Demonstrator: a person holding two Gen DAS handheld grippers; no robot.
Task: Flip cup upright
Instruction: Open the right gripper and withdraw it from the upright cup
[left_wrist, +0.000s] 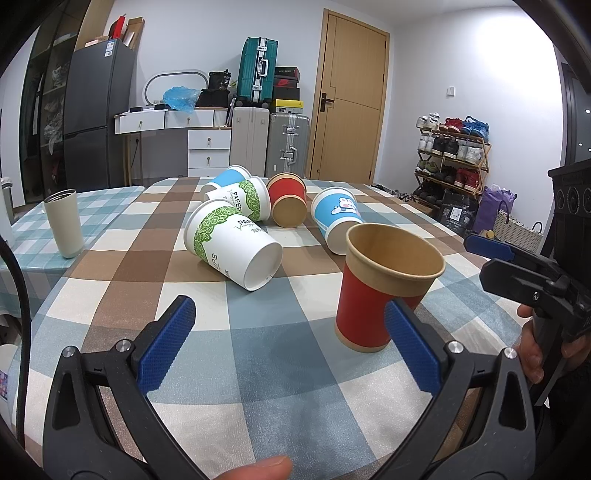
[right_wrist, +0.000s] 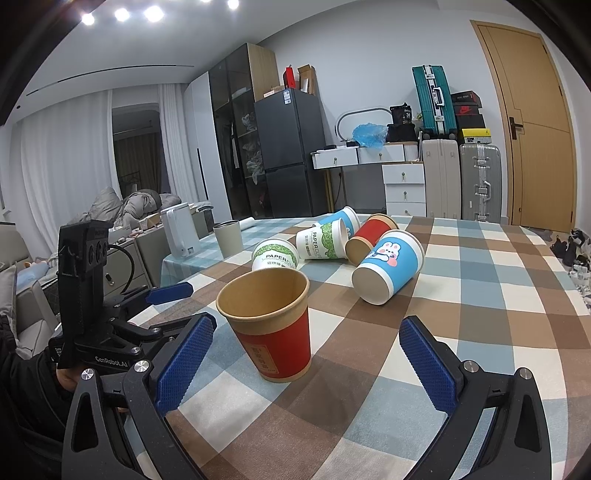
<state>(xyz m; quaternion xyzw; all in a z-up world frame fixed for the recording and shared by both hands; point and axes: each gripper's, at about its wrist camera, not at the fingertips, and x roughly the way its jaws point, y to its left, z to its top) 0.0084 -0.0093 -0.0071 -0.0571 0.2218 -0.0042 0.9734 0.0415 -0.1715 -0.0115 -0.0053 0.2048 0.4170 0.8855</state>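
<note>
A red paper cup (left_wrist: 380, 288) stands upright on the checked tablecloth (left_wrist: 258, 354), mouth up; it also shows in the right wrist view (right_wrist: 271, 325). My left gripper (left_wrist: 291, 339) is open and empty, the cup just past its right finger. My right gripper (right_wrist: 306, 365) is open and empty, the cup between and ahead of its fingers, untouched. Several cups lie on their sides behind: a green-leaf cup (left_wrist: 231, 245), a second green-leaf cup (left_wrist: 240, 197), a red cup (left_wrist: 288, 199), a blue rabbit cup (left_wrist: 338, 218) and a blue cup (left_wrist: 227, 177).
A beige tumbler (left_wrist: 64, 223) stands upright at the table's left. The right gripper's body (left_wrist: 535, 273) shows at the right edge of the left wrist view. A white kettle (right_wrist: 179, 230) stands beyond the table. Suitcases, drawers, a fridge and a door line the far wall.
</note>
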